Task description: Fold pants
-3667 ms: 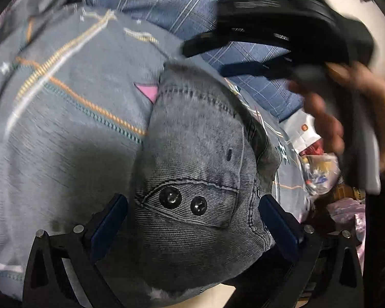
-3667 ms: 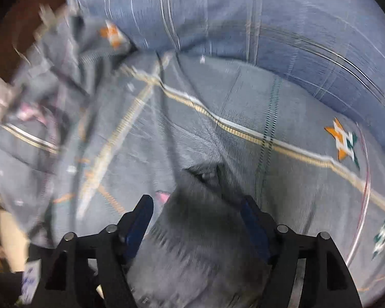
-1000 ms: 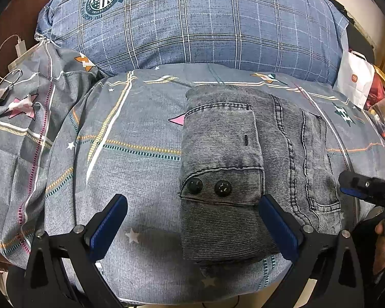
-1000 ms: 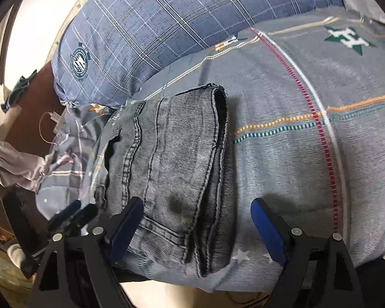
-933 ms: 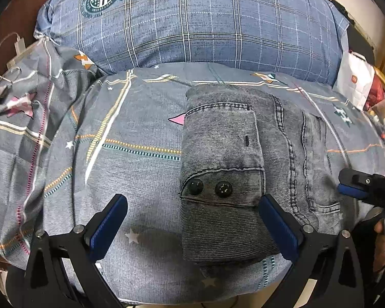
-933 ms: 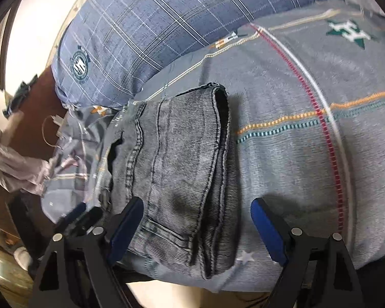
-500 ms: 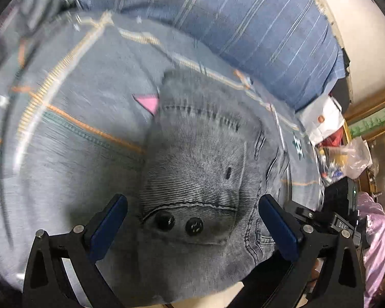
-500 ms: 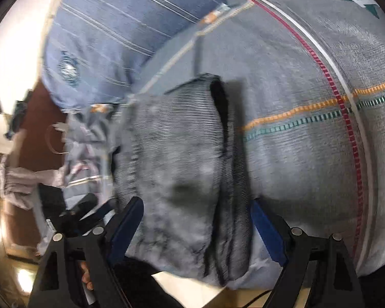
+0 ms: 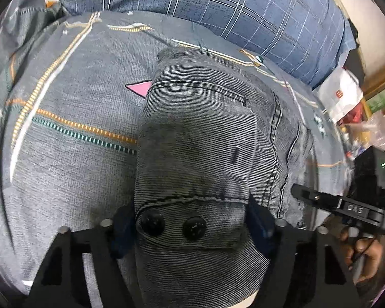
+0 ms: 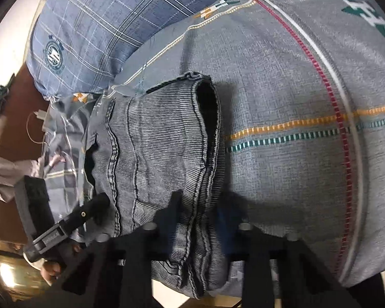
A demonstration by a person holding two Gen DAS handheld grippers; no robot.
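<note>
We're over a bed — grey quilt (image 9: 64,154) with orange and teal dashed stripes, a blue plaid pillow (image 9: 218,7) behind it, white paper bag (image 9: 342,95) and clutter off to the right in the left wrist view. The pants (image 9: 200,154) lie on the quilt's near edge, already folded into a thick compact block; grey washed denim, fine ribbed weave, dark double stitching, one open hem gaping on the far right side in the right wrist view.

Left gripper (image 9: 192,227) has just been closing and now straddles the near end of the block, blue pads against both sides at the flap with two black buttons (image 9: 173,224) — we read that as clamped on the pants. Right gripper (image 10: 200,220) has just been closing too; its jaws stand narrow, pinching the stacked seam edge of the pants.

Handling, as we judge it: denim is floppy yet hefty, several layers make it fairly stiff, not slippery, nothing fragile. Best hold is where seams pile up — near corners, both ends at once, so the layers don't slide apart. The soft quilt gives under pressure.
</note>
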